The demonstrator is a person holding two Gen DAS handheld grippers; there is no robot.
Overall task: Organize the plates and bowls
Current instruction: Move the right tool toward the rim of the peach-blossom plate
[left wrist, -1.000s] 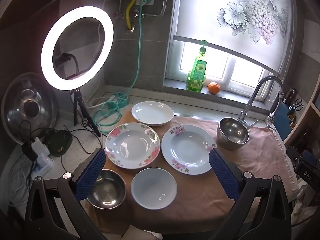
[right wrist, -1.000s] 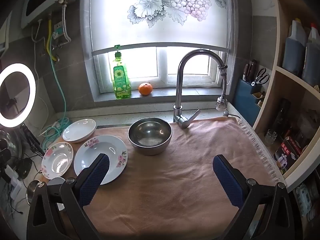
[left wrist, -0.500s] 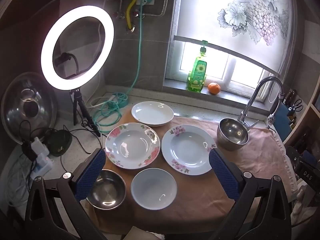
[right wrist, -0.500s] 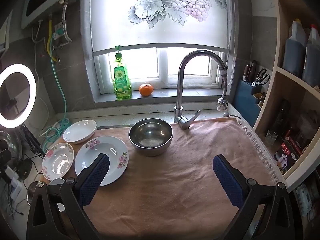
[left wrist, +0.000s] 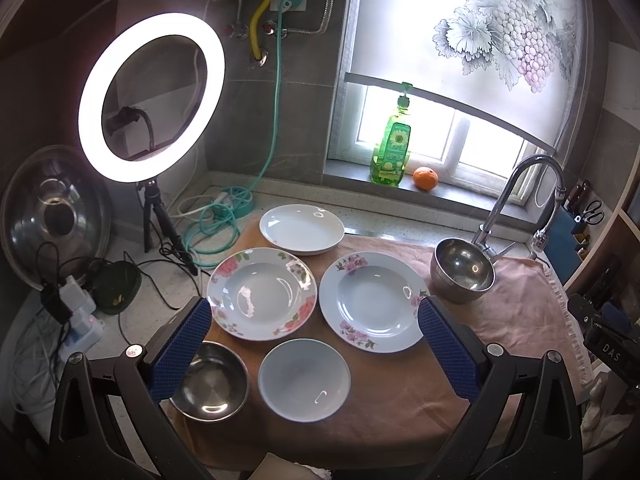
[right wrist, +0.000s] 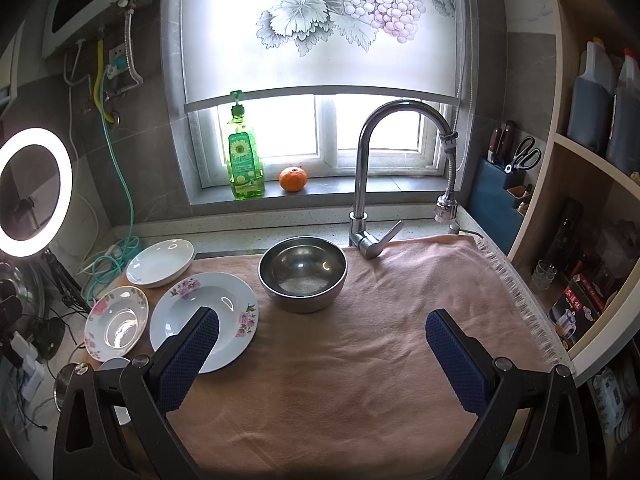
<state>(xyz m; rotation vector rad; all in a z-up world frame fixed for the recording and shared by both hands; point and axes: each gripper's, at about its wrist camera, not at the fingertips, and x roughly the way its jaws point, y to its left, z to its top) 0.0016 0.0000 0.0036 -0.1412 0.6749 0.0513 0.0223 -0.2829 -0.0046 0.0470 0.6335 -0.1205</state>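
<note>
On a pink towel (left wrist: pixel 404 396) lie a rose-rimmed plate (left wrist: pixel 262 294), a pink-flowered plate (left wrist: pixel 372 302), a plain white plate (left wrist: pixel 302 229) behind them and a small white plate (left wrist: pixel 304 380) in front. A small steel bowl (left wrist: pixel 210 382) sits front left, a larger steel bowl (left wrist: pixel 462 270) by the tap. My left gripper (left wrist: pixel 314 346) is open and empty above the small plate. My right gripper (right wrist: pixel 322 354) is open and empty over bare towel (right wrist: pixel 360 380), in front of the large steel bowl (right wrist: pixel 303 274); the flowered plate (right wrist: pixel 204 320) is at its left finger.
A tap (right wrist: pixel 372 168) stands behind the large bowl. A ring light (left wrist: pixel 150 98) on a tripod, cables and a pot lid (left wrist: pixel 52 212) crowd the left counter. A soap bottle (right wrist: pixel 245 160) and an orange (right wrist: pixel 293 179) sit on the sill. Shelves (right wrist: pixel 592 200) rise at right.
The right gripper has drifted slightly; the scene sits a little lower and further right in its view. The left view is unchanged.
</note>
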